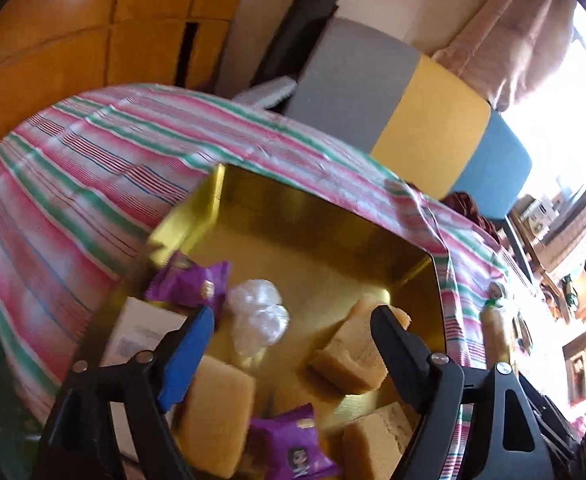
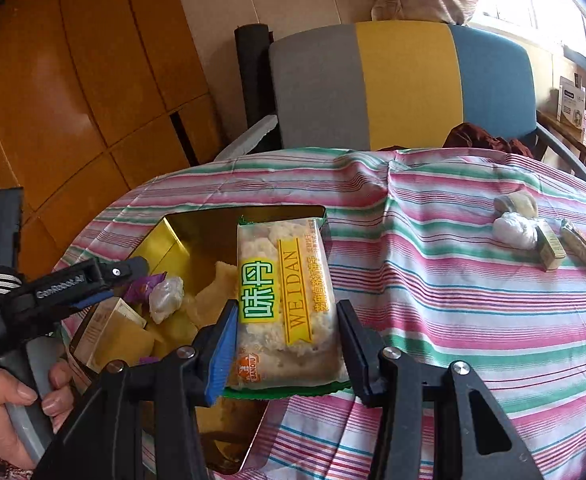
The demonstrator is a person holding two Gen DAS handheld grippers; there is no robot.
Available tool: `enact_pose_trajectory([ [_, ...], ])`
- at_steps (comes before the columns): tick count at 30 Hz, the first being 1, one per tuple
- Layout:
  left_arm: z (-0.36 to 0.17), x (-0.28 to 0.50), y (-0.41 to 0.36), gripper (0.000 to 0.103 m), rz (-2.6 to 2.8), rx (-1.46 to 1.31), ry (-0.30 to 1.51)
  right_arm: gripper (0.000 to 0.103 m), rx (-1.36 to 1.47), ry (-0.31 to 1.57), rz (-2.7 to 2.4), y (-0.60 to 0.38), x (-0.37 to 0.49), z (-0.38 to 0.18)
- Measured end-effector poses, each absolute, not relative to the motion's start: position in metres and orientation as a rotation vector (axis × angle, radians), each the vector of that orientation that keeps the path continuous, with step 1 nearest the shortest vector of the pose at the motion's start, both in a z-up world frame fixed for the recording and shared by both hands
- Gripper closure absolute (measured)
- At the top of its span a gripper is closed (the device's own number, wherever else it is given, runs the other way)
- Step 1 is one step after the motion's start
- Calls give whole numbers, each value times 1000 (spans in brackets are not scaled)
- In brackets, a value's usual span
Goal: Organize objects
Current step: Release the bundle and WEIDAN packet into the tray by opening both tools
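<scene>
The right gripper point(image 2: 287, 344) is clamped on a Weidan cracker packet point(image 2: 285, 300) over the gold tin point(image 2: 173, 236) — the left gripper point(image 1: 293, 320) hangs spread wide, empty, above cake pieces point(image 1: 353, 356).

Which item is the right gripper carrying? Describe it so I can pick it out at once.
Start at the gold tray on the striped tablecloth. Above the tray's right edge, the right gripper holds a cracker packet by its sides. It alone has a clear wrapper with green edges, a yellow band reading WEIDAN and pale crackers showing through.
</scene>
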State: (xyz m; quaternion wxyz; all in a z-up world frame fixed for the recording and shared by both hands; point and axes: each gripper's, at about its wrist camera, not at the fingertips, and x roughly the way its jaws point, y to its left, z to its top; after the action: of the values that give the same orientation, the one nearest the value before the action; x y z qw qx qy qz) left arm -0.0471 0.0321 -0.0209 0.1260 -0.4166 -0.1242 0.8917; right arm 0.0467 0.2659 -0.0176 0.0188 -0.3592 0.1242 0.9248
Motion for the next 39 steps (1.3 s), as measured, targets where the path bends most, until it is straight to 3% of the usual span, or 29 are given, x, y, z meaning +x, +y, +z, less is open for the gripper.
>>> enact_pose_trajectory([
  [2, -14, -33, 24, 12, 2654, -1162, -375, 55, -1145, 400, 2862, 261, 42, -21],
  [5, -10, -14, 12, 9, 2729, -1122, -380, 55, -1182, 385, 2839, 254, 33, -23],
  [22, -21, 22, -35, 9, 2763, -1121, -472, 55, -1326, 189, 2633, 219, -25, -45],
  [39, -29, 25, -35, 9, 2756, -1168, -482, 53, -1218, 285, 2672, 225, -20, -33],
])
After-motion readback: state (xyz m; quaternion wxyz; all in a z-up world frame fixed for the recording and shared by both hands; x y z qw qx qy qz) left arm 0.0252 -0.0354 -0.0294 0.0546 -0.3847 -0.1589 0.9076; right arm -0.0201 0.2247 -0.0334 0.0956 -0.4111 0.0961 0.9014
